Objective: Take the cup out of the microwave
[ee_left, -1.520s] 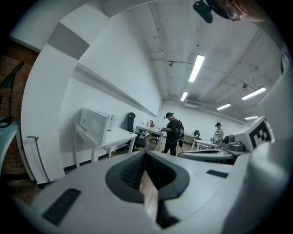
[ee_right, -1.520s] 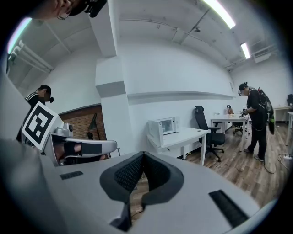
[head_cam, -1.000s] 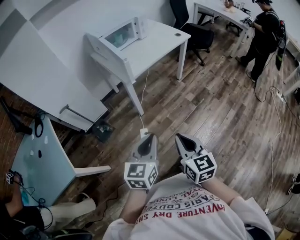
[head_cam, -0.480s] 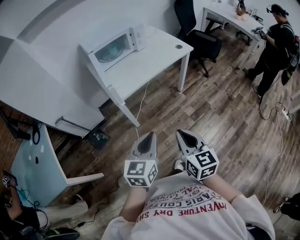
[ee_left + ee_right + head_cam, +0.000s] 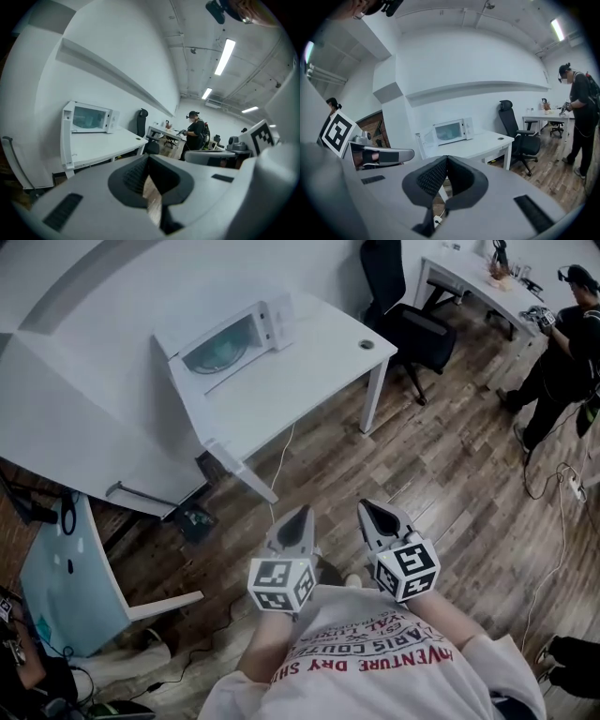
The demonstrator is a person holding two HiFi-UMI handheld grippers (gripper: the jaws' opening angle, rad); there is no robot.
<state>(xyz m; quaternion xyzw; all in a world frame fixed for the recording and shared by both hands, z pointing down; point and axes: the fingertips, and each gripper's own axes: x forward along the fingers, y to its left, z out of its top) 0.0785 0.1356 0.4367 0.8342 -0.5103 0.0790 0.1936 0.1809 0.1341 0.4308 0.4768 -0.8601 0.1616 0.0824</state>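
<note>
A white microwave with a greenish window stands at the far left end of a white table, door shut. It also shows in the left gripper view as the microwave and in the right gripper view as the microwave. No cup can be made out through the window. My left gripper and right gripper are held side by side in front of my chest, well short of the table. Both point toward it. The left gripper and right gripper are shut, with nothing between the jaws.
A black office chair stands right of the table. A person in black stands at the far right by another desk. A cord hangs from the table to the wooden floor. A pale board leans at lower left.
The table and microwave have grown larger and slid lower in the head view as I come closer. Both grippers keep their place before my chest, still shut.
</note>
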